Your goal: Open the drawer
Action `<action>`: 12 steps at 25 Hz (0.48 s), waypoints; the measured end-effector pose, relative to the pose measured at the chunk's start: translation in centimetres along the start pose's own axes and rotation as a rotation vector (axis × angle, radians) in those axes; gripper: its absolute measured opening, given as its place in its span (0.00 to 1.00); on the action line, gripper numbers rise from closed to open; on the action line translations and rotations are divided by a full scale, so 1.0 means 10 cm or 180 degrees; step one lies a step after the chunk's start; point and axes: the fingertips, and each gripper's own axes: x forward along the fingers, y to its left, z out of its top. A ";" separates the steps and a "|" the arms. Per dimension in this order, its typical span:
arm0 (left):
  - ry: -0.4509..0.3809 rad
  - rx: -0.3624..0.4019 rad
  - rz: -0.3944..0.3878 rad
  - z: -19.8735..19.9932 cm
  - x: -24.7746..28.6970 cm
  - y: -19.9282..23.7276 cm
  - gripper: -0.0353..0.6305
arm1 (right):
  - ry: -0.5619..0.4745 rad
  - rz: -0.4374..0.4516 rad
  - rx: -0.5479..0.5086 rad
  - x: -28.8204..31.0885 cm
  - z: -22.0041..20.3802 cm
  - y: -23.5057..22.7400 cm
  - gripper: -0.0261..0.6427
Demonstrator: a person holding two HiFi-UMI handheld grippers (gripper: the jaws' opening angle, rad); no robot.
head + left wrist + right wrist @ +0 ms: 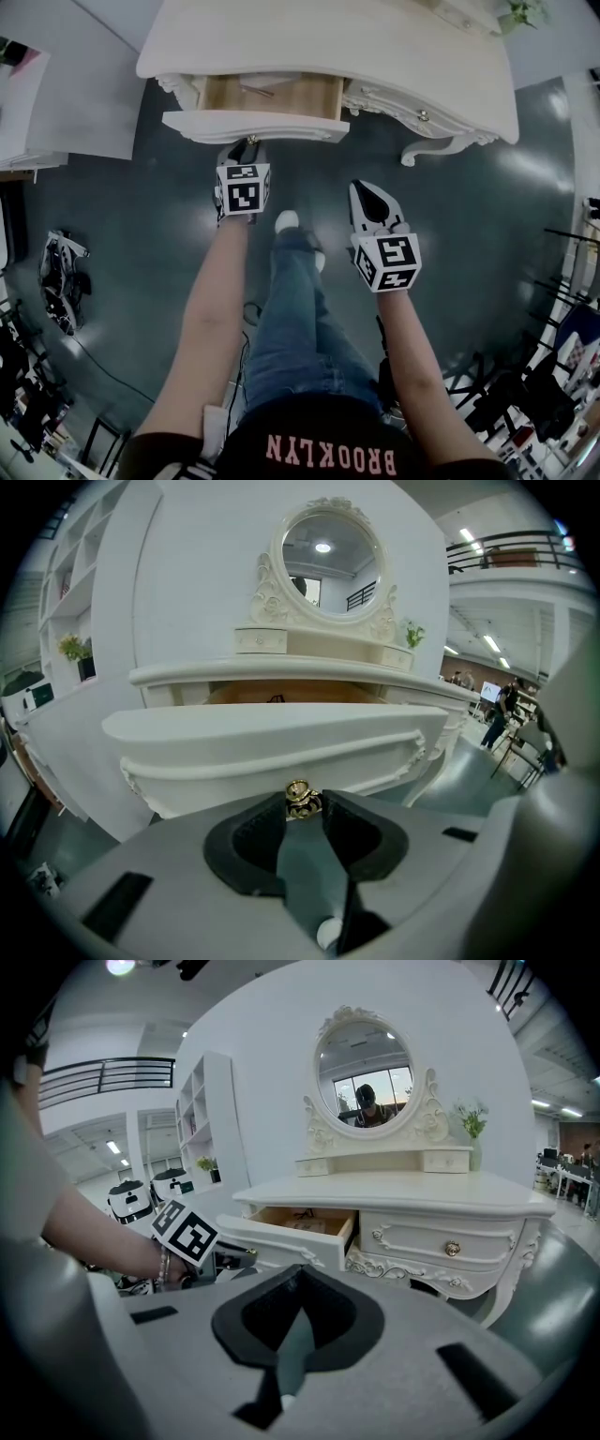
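Note:
The white dressing table (394, 56) has its left drawer (253, 125) pulled partly out, showing a wooden inside (272, 94). My left gripper (249, 145) is shut on the drawer's small brass knob (299, 799), and its dark pads press on the knob from both sides in the left gripper view. The drawer front (272, 742) fills that view above the jaws. My right gripper (367, 195) hangs free in front of the table, to the right of the drawer. Its jaws (298, 1271) are shut with nothing between them. The right gripper view shows the open drawer (281, 1232) and the left gripper (239, 1258).
A second drawer with a brass knob (452, 1249) stays shut at the table's right. An oval mirror (364, 1077) and a plant (472, 1119) stand on top. The person's legs (295, 309) are between the two arms. Clutter (61, 281) lies on the floor at left, chairs (553, 375) at right.

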 end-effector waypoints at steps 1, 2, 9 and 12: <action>0.0002 0.0000 0.0003 -0.03 -0.03 -0.01 0.23 | 0.0000 0.0007 -0.0004 -0.03 -0.02 0.02 0.03; 0.0000 0.0001 0.0010 -0.06 -0.06 -0.01 0.23 | 0.0001 0.0014 -0.0009 -0.05 -0.03 0.04 0.03; -0.0023 -0.0005 0.0056 -0.23 -0.23 -0.04 0.23 | 0.0015 0.0071 -0.0046 -0.21 -0.16 0.13 0.03; 0.0006 -0.0018 0.0074 -0.31 -0.30 -0.06 0.23 | 0.0031 0.0102 -0.0060 -0.28 -0.22 0.16 0.03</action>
